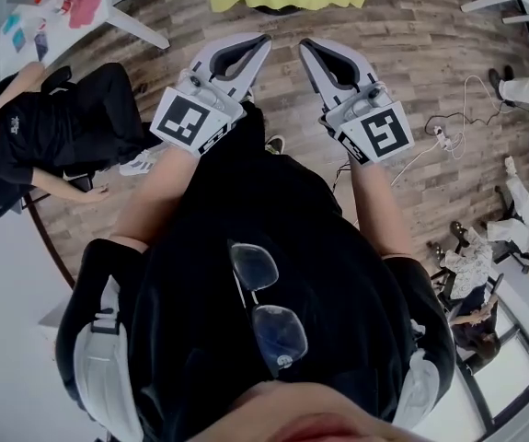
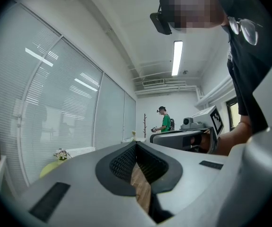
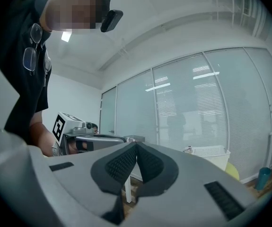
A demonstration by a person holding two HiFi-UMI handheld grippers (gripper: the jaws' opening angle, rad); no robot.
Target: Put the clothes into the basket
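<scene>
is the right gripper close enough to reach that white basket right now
Probably not: the white basket stands well off by the glass wall, while the right gripper, jaws shut and empty, is held in the air.

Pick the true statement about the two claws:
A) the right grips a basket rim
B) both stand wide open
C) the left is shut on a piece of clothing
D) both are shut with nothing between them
D: the left claw and the right claw each show pads meeting at the tips, with nothing clamped.
</scene>
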